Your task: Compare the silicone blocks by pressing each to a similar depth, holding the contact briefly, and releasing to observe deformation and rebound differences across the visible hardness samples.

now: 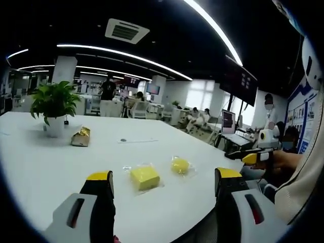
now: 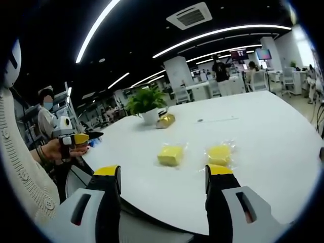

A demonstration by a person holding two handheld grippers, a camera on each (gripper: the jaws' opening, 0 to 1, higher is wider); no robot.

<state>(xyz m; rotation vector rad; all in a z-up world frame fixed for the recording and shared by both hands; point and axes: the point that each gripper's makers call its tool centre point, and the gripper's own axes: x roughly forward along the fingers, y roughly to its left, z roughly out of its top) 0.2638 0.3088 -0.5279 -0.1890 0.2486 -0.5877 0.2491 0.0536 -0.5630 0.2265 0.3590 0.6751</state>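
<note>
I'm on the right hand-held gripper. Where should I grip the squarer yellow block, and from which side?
Take the squarer yellow block across its two flat side faces, coming straight down from above. It lies flat in clear wrap on the white table, apart from the rounder block. The right hand-held gripper is open wide enough.

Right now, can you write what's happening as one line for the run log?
left gripper: open, above table | right gripper: open | two yellow silicone blocks in clear wrap: on white table, untouched | potted green plant: behind

A potted plant [image 1: 54,106] stands on the white table [image 1: 40,167], a gold packet [image 1: 81,136] just beside it. People sit at desks further back under ceiling strip lights [image 2: 93,31].
</note>
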